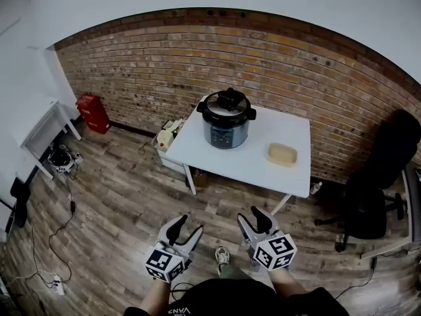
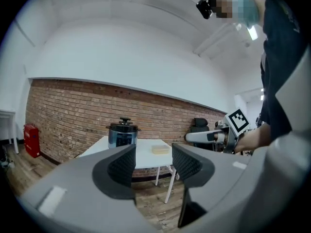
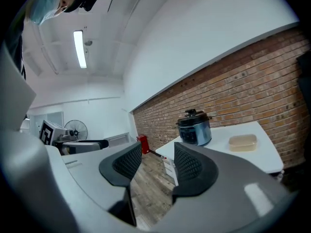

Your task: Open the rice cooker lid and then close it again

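The rice cooker (image 1: 226, 119), silver with a black lid down on it, stands at the back left of a white table (image 1: 263, 166) by the brick wall. It also shows far off in the left gripper view (image 2: 123, 133) and the right gripper view (image 3: 194, 127). My left gripper (image 1: 189, 228) and right gripper (image 1: 253, 217) hang side by side over the wooden floor, well short of the table. Both point level toward it. The left gripper (image 2: 153, 161) is open with nothing between its pads. The right gripper (image 3: 156, 161) is open and empty too.
A tan lidded container (image 1: 282, 154) lies on the table's right part. A black office chair (image 1: 381, 176) stands to the right. A box of items (image 1: 170, 135) sits by the table's left leg. A red object (image 1: 93, 112), a white desk (image 1: 46, 130) and floor cables are at the left.
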Demonstrator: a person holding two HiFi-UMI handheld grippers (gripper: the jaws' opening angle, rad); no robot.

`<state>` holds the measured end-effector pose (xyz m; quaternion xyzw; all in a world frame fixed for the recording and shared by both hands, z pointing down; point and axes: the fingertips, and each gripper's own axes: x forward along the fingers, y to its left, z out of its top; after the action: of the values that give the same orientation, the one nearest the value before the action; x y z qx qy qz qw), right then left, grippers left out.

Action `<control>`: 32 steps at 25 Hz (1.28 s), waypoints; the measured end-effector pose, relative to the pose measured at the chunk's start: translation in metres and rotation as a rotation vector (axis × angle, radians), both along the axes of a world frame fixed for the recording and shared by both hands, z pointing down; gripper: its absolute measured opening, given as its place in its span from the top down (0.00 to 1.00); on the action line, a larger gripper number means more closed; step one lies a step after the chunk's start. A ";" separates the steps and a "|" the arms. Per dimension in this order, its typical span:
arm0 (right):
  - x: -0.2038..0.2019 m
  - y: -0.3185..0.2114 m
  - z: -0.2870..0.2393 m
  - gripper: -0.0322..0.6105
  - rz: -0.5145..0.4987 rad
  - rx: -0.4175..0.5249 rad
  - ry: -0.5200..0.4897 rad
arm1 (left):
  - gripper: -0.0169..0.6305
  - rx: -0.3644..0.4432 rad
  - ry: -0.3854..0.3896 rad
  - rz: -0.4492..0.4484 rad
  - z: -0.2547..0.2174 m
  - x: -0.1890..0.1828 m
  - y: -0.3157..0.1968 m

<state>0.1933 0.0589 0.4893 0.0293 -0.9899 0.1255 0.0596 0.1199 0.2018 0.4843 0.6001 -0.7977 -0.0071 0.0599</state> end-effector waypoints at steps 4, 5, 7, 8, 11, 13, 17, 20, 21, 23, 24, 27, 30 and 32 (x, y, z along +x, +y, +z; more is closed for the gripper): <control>-0.038 -0.029 0.000 0.63 -0.017 -0.014 -0.003 | 0.64 -0.021 -0.020 0.000 -0.005 -0.039 -0.027; -0.048 -0.038 -0.002 0.63 -0.021 -0.012 -0.007 | 0.64 -0.023 -0.026 -0.002 -0.006 -0.049 -0.036; -0.066 -0.056 -0.006 0.63 -0.023 -0.012 -0.015 | 0.64 -0.025 -0.035 0.000 -0.009 -0.066 -0.054; -0.074 -0.063 -0.008 0.63 -0.024 -0.014 -0.021 | 0.64 -0.026 -0.036 0.001 -0.009 -0.073 -0.062; -0.095 -0.083 -0.013 0.63 -0.031 -0.021 -0.039 | 0.64 -0.033 -0.019 -0.004 -0.007 -0.097 -0.083; -0.109 -0.096 -0.016 0.63 -0.034 -0.021 -0.047 | 0.64 -0.041 -0.035 0.008 -0.010 -0.112 -0.099; -0.129 -0.121 -0.017 0.63 -0.026 -0.014 -0.048 | 0.64 -0.057 -0.082 0.024 -0.014 -0.134 -0.125; -0.144 -0.134 -0.012 0.63 -0.014 -0.023 -0.036 | 0.64 -0.051 -0.086 0.017 -0.014 -0.155 -0.134; -0.149 -0.137 -0.010 0.63 -0.009 -0.024 -0.031 | 0.64 -0.047 -0.084 0.017 -0.013 -0.162 -0.136; -0.159 -0.143 -0.008 0.63 0.003 -0.023 -0.022 | 0.64 -0.037 -0.075 0.022 -0.012 -0.179 -0.141; -0.165 -0.145 -0.007 0.63 0.008 -0.024 -0.016 | 0.64 -0.033 -0.070 0.028 -0.012 -0.187 -0.144; -0.187 -0.151 -0.003 0.63 0.024 -0.021 -0.005 | 0.64 -0.018 -0.053 0.051 -0.006 -0.218 -0.156; -0.208 -0.157 -0.003 0.63 0.070 -0.027 -0.006 | 0.64 -0.006 -0.039 0.114 -0.006 -0.247 -0.175; -0.220 -0.159 -0.003 0.63 0.114 -0.041 -0.002 | 0.64 -0.028 -0.028 0.174 -0.003 -0.262 -0.188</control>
<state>-0.0269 -0.1004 0.4858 0.0842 -0.9839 0.1488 0.0522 -0.1424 0.0138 0.4816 0.6663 -0.7432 0.0177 0.0577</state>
